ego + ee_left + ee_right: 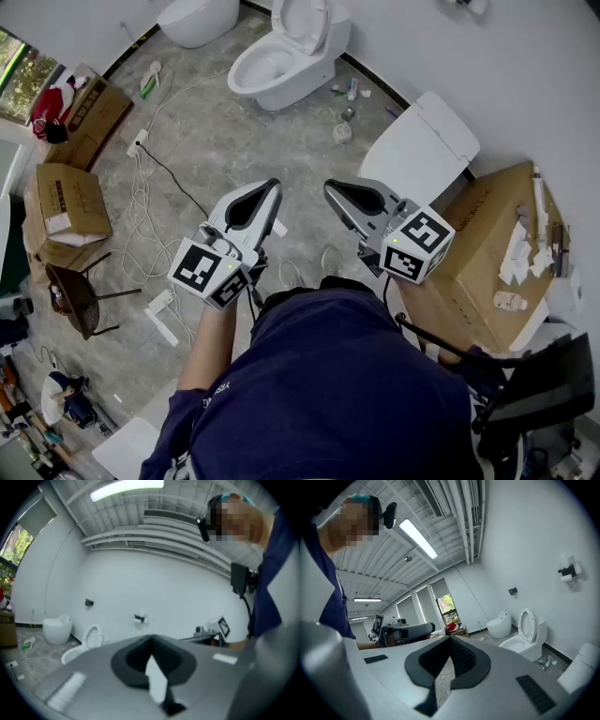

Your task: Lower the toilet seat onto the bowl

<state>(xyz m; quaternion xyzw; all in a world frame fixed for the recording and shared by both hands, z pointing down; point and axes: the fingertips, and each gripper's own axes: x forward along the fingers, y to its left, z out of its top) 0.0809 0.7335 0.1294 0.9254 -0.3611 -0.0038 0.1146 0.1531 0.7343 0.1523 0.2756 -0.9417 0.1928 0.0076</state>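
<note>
**Approach stage: both grippers shut and empty, seat up**

Nearest the person, the left gripper (272, 187) and the right gripper (330, 189) are held about level, side by side, well short of the toilet (281, 70). Each has its jaws pressed together with nothing between them. Their tips angle slightly toward each other, so the left gripper view has the toilet off to the left of its jaws and the right gripper view has it off to the right.

Between the grippers and the toilet lies bare grey floor, with white cables (141, 216) trailing to the toilet's left.

At the toilet itself, the toilet seat (305, 21) stands upright against the back, and the bowl (262, 67) is open on the side facing the person.

The step in hand looks like the approach, with no contact yet. The next move probably calls for closing the distance and bringing one gripper to the seat's top edge. The gripper would then part its jaws to take the rim, or hook it forward, and ease the seat down without letting it drop.
</note>
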